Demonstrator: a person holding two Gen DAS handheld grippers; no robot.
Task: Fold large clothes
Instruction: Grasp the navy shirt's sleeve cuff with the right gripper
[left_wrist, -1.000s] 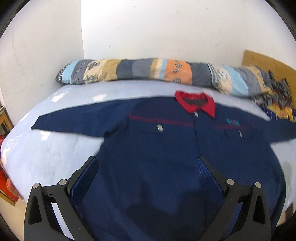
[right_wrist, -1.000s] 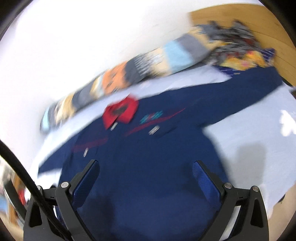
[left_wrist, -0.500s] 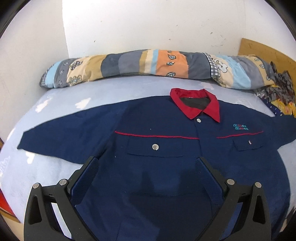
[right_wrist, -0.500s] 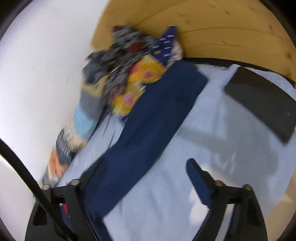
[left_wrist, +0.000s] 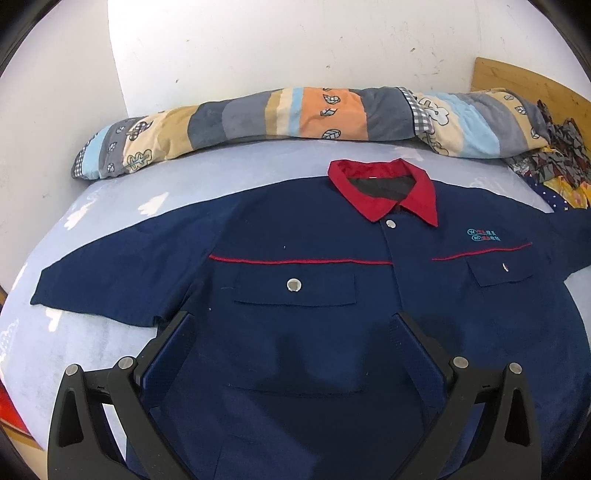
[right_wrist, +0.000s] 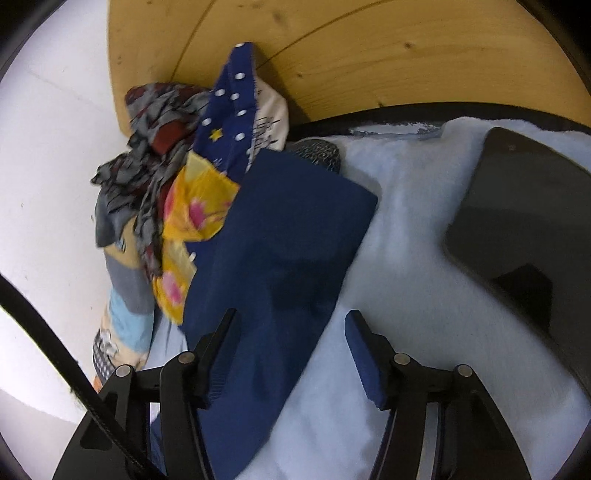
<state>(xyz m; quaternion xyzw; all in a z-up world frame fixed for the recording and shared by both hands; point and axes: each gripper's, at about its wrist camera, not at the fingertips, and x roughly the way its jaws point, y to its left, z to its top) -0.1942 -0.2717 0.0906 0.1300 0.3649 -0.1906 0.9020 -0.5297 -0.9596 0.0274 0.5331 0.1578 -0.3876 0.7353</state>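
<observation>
We see our left hand-held gripper (left_wrist: 291, 332) as a matte black frame of angular, triangular cut-out arms, each side fastened with two round silver screws, carrying two flat fingers (left_wrist: 171, 354) faced in dark blue textured pads. Our right hand-held gripper (right_wrist: 291, 354) has the same black linkage, silver screws and blue ribbed fingers (right_wrist: 364, 363). A black cable (right_wrist: 55, 354) runs diagonally just left of the right frame.
</observation>
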